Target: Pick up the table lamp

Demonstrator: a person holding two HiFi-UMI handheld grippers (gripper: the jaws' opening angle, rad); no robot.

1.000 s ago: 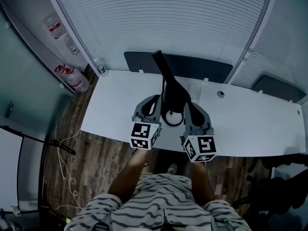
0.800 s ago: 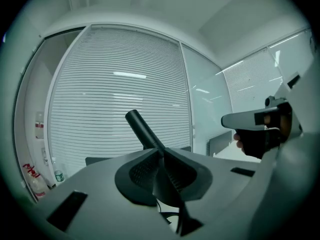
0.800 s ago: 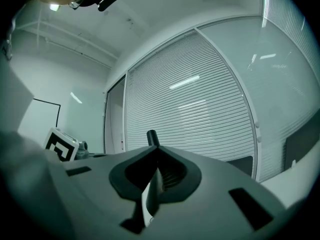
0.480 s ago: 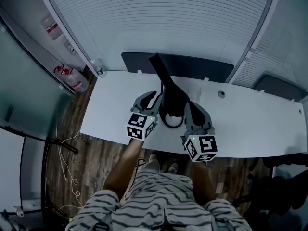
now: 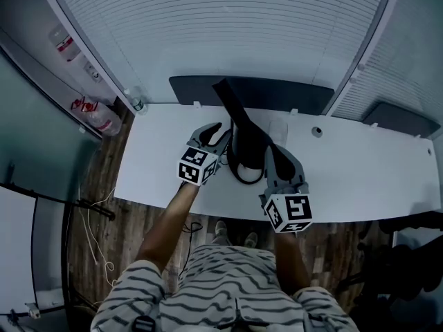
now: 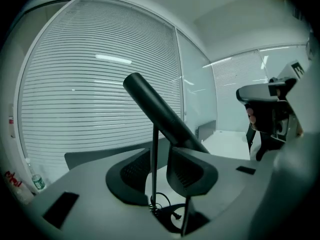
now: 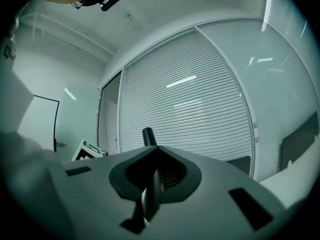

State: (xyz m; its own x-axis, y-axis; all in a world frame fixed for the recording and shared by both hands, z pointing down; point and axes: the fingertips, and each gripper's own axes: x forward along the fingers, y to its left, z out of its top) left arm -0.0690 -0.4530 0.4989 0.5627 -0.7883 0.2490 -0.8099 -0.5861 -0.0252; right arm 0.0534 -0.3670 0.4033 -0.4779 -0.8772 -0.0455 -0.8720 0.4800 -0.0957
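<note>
Two grippers flank the table lamp (image 5: 243, 133), which stands near the front edge of the white table (image 5: 360, 171). The right gripper (image 5: 271, 151) has its jaws closed on the lamp's dark arm. The left gripper (image 5: 218, 132) has its jaws opening, with the thin stem (image 6: 154, 159) between them, unpressed. The grasp looks made on one side only, and the lift seems yet to come: the ring base (image 6: 173, 219) appears to sit on the table. No brand shows on the lamp, and the red labels on the bottles (image 5: 97, 120) are too small to read.
</note>
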